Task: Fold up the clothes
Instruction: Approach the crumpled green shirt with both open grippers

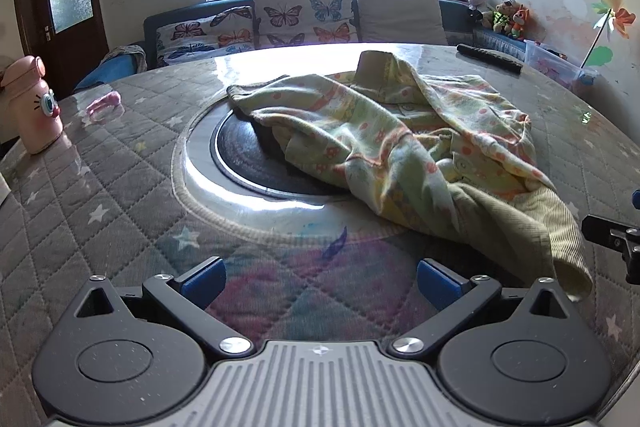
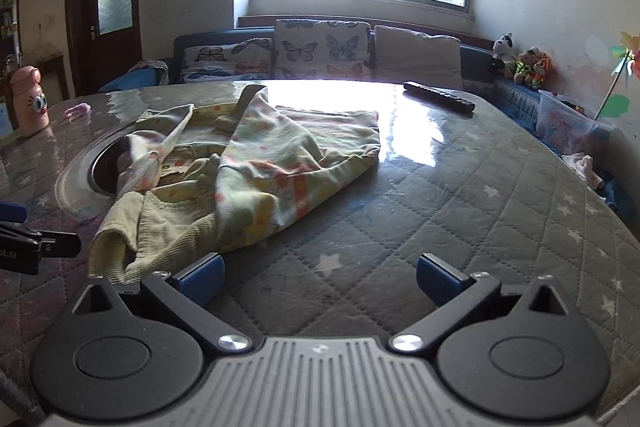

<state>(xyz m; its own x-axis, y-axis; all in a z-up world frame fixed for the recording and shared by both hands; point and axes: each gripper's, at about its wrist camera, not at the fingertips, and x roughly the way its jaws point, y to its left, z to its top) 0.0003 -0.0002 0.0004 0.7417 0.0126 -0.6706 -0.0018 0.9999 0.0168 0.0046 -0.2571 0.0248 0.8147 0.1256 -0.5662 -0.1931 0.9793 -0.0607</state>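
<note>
While the garment (image 1: 404,147) is lying crumpled at the table's (image 1: 100,187) centre, both the left gripper (image 1: 319,277) and right gripper (image 2: 319,277) are hovering, jaws spread, empty; folding is just beginning, and next likely comes grasping an edge.

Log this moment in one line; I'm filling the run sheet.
stage: before first grasp | left gripper: open, empty | right gripper: open, empty | garment: crumpled on table, unfolded

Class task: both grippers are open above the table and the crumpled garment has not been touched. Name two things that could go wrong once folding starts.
1. The garment lies bunched in layers, so the left gripper may pinch several at once.
2. It partly covers the round recess in the table; dragged fabric could sag in or catch on the rim.
</note>
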